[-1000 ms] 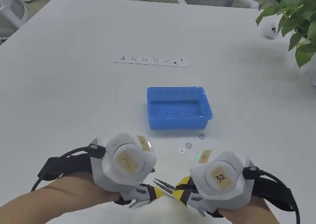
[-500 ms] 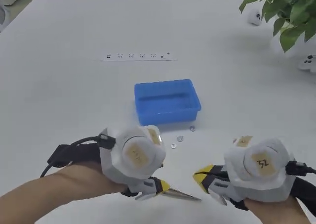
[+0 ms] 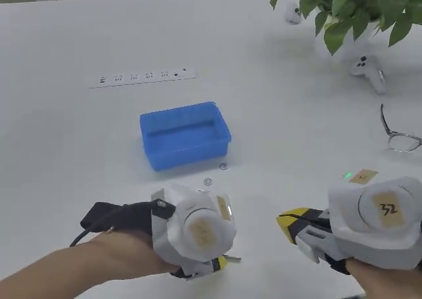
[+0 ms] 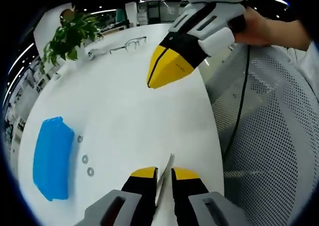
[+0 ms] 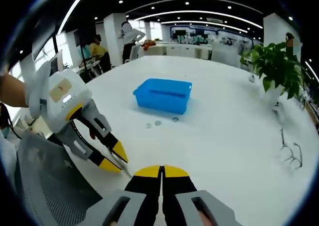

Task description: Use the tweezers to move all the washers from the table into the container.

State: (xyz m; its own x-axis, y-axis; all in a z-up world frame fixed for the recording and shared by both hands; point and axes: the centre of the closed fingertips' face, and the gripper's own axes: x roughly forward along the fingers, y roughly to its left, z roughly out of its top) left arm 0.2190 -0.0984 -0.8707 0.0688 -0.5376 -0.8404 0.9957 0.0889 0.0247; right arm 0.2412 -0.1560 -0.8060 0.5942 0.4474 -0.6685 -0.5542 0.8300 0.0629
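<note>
I see my right gripper (image 5: 161, 170) with jaws pressed together. Ahead, three washers (image 5: 157, 122) lie just before the blue container (image 5: 163, 95); at left, the left gripper (image 5: 114, 159) pinches the tweezers (image 5: 125, 171).

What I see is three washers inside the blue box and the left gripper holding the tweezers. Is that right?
Not quite. The three washers aren't inside the box. They lie on the table just beside it, as the right gripper view shows. The left gripper does hold the tweezers.
</note>
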